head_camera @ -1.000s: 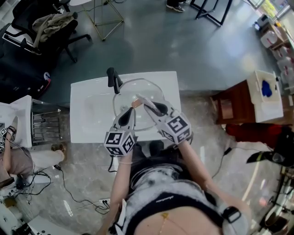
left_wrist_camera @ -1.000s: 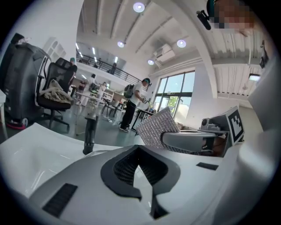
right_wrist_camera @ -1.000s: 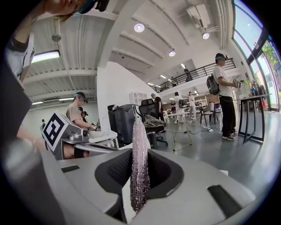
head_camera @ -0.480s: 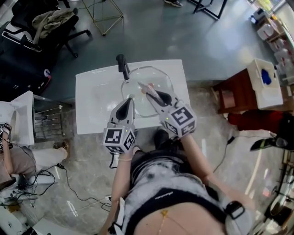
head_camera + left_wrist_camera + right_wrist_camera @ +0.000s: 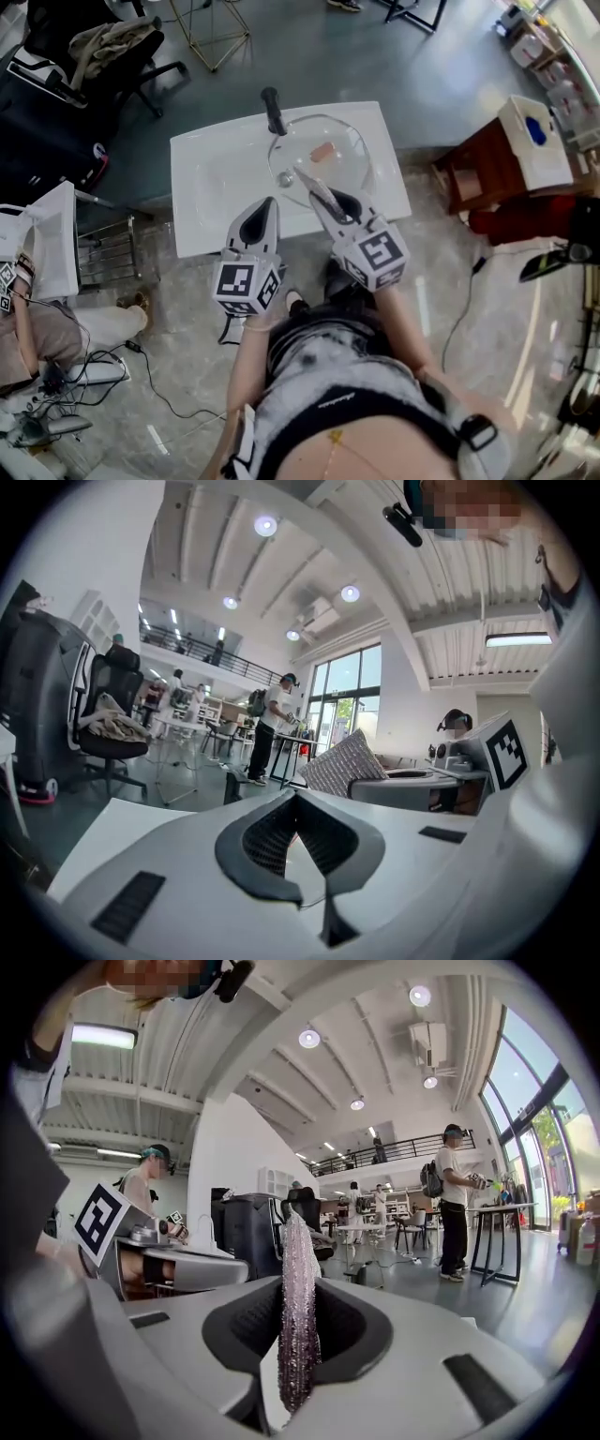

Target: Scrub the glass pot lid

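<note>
With our right hand-held gripper (image 5: 310, 182) pinching the sparkly scrub cloth (image 5: 298, 1316) and our left hand-held gripper (image 5: 298, 819) pressed together on nothing, the glass lid (image 5: 345, 174) lies unheld on the white counter (image 5: 211, 178), so we judge scrubbing could shove it off.

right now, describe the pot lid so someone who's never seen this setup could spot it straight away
Find the white table in the middle of the grey floor. On its right half lies the round glass pot lid. It is the only see-through thing there, with a black handle at its far rim and a small pinkish piece near its middle.
</note>
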Demonstrator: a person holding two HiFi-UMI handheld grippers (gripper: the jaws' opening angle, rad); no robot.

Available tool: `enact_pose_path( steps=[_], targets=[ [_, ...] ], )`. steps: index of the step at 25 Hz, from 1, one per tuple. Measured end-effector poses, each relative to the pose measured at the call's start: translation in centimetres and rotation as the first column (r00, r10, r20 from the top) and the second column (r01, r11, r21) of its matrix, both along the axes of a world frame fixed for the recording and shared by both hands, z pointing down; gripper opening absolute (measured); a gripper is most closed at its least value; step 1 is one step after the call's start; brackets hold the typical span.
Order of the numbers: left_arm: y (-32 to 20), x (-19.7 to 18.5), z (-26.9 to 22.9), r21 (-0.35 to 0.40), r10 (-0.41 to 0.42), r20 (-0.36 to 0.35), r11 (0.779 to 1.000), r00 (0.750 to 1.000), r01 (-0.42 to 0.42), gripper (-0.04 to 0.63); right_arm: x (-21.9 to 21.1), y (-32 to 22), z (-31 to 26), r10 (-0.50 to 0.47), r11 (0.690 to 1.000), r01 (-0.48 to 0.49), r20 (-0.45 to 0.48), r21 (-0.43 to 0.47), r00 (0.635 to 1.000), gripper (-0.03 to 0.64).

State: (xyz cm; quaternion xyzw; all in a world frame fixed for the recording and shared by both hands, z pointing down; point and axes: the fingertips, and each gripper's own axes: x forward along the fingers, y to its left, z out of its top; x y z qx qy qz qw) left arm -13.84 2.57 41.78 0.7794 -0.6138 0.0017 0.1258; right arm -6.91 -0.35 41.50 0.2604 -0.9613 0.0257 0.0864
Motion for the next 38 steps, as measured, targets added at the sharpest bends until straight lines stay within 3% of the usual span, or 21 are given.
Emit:
enact_pose_path(
  steps=[4, 10, 20, 27, 38],
  targets=[
    [2.8, 0.3, -0.1, 0.005, 0.052, 0.019, 0.999, 0.998, -0.053, -0.008, 0.6, 3.5, -0.5, 0.065, 0.998, -0.065, -0.006, -0.001, 0.998, 0.078],
    [5.9, 1.8, -0.6, 0.023, 0.112, -0.017, 0.994, 0.994, -0.111, -0.008, 2.6, 7.0, -1.4, 0.157, 0.988, -0.157, 0.0, 0.002, 0.988, 0.077],
    [6.1, 7.8, -1.4, 0.032, 0.14, 0.03, 0.99, 0.99, -0.141, -0.008, 8.2, 6.8, -2.2, 0.22, 0.975, -0.22, -0.025, 0.025, 0.975, 0.075],
    [5.2, 12.1, -1.2, 0.0, 0.113, 0.043, 0.994, 0.993, -0.113, -0.008, 10.6, 5.3, -1.6, 0.166, 0.986, -0.166, -0.059, -0.003, 0.984, 0.075],
    [4.8, 13.7, -0.4, -0.04, 0.028, 0.044, 0.999, 0.999, -0.026, -0.008, 11.1, 4.9, -0.7, 0.075, 0.996, -0.078, -0.047, -0.043, 0.996, 0.075]
  ],
)
